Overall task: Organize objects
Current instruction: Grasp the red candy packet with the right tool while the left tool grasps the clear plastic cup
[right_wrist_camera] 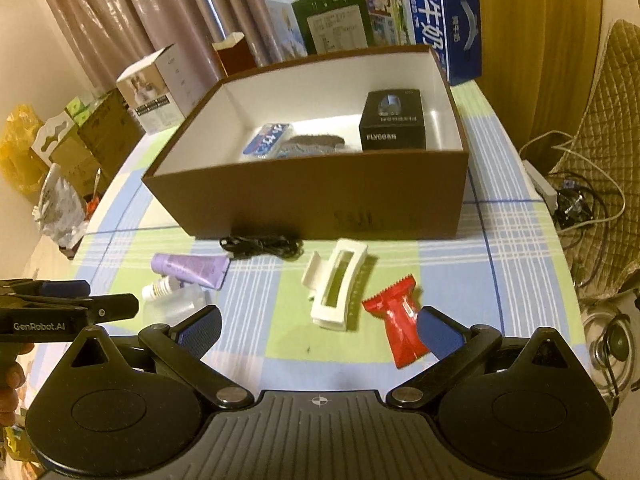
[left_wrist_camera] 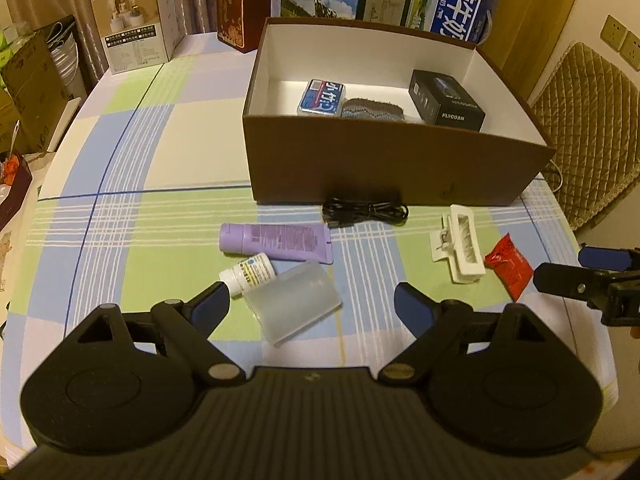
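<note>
On the checked tabletop [left_wrist_camera: 160, 152], from left to right before the brown box [left_wrist_camera: 384, 168], a purple tube [left_wrist_camera: 276, 241] lies crosswise with its cap pointing left, then a black cable [left_wrist_camera: 366, 213], a white clip [left_wrist_camera: 460, 244] and a red packet [left_wrist_camera: 509, 265]. My left fingers [left_wrist_camera: 308, 304] stand apart around a clear container [left_wrist_camera: 294, 304] beside a small white bottle [left_wrist_camera: 248, 273]. My right fingers [right_wrist_camera: 320, 330] are apart too, the right one partly covering the packet; the box wall hides part of what lies inside.

Both the left gripper [left_wrist_camera: 312, 304] and right gripper [right_wrist_camera: 320, 330] are matte black with blue finger pads [right_wrist_camera: 200, 330], silver pivot screws and ribbed bodies, one marked "GenRobot.AI".
</note>
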Motion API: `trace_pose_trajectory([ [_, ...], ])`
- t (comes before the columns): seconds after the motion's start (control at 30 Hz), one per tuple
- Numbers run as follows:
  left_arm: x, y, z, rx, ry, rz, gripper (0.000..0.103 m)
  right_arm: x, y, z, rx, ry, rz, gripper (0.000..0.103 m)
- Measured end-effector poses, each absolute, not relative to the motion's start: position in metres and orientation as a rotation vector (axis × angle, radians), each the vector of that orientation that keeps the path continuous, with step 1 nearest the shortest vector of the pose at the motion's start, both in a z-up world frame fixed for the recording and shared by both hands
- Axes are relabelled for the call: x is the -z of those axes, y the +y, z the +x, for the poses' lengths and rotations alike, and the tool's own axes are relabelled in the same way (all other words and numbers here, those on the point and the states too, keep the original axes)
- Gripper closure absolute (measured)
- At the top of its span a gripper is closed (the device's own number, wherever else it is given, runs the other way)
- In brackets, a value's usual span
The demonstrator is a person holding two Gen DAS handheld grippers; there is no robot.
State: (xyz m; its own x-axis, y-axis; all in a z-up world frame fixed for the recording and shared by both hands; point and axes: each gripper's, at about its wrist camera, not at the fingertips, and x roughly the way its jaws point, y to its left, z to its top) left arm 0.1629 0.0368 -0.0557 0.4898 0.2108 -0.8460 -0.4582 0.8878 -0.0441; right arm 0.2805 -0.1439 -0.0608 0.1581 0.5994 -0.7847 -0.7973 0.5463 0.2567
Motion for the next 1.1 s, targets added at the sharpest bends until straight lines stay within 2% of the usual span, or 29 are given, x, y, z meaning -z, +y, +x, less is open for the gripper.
trace_pose_trajectory([
  [0.6,0.091,0.053,0.157,-0.429,1.024,-0.268,0.016,0.112,-0.159,0.302,-0.953,0.960,-0.340,0.003],
  [0.67,0.094,0.056,0.157,-0.433,1.027,-0.267,0.016,0.116,-0.158,0.305,-0.953,0.937,-0.364,0.008],
  [0.73,0.097,0.058,0.159,-0.429,1.023,-0.266,0.016,0.120,-0.157,0.308,-0.958,0.929,-0.383,0.018],
  [0.83,0.101,0.060,0.161,-0.420,1.013,-0.258,0.016,0.127,-0.152,0.312,-0.970,0.916,-0.402,0.027],
  [1.1,0.110,0.063,0.167,-0.395,1.032,-0.212,0.016,0.138,-0.141,0.316,-0.991,0.876,-0.475,0.044],
])
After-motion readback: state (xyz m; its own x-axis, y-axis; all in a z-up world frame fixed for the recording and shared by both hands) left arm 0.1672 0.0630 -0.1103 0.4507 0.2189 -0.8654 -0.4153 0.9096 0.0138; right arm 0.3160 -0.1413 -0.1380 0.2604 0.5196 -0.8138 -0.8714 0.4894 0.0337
